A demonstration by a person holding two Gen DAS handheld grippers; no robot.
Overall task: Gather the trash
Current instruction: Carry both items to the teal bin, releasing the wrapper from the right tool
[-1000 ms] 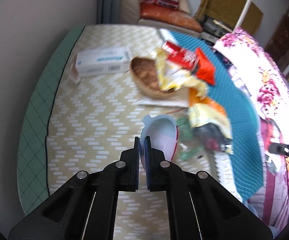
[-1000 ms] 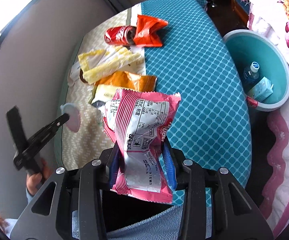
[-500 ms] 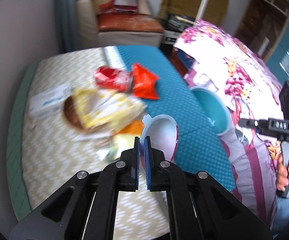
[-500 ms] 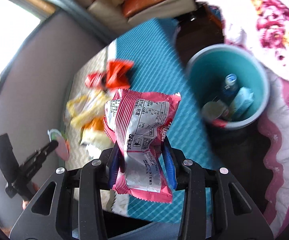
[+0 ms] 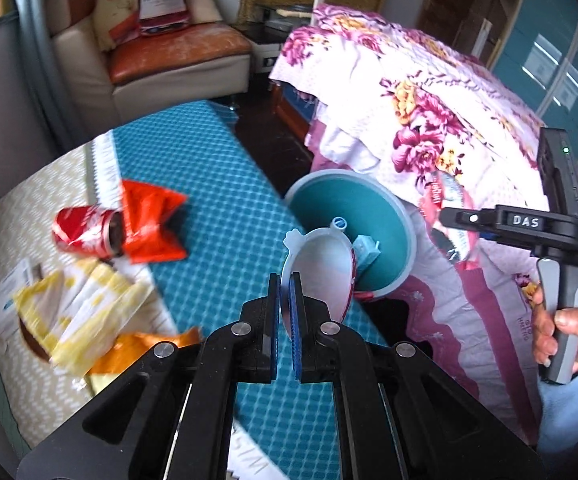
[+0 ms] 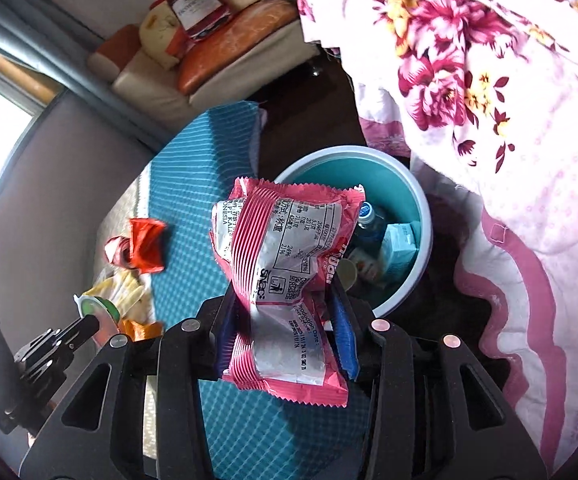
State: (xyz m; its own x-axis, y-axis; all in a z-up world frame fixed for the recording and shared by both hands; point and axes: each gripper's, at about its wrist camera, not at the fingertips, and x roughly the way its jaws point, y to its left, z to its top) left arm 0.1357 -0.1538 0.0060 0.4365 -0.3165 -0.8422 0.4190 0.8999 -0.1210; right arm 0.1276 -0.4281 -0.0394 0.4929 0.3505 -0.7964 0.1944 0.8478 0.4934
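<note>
The left gripper pinches a white cup lid, hiding part of the teal bin beyond the bed's edge. The right gripper clamps a pink wrapper, covering the bin's near rim.

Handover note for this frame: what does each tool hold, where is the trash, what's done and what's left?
Left tool: shut on a white cup.
Right tool: shut on a pink wrapper, near the bin.
Done: a bottle and a carton lie in the bin.
Left: drop both held items, then clear the can, red wrapper, yellow wrapper and orange wrapper off the table.
</note>
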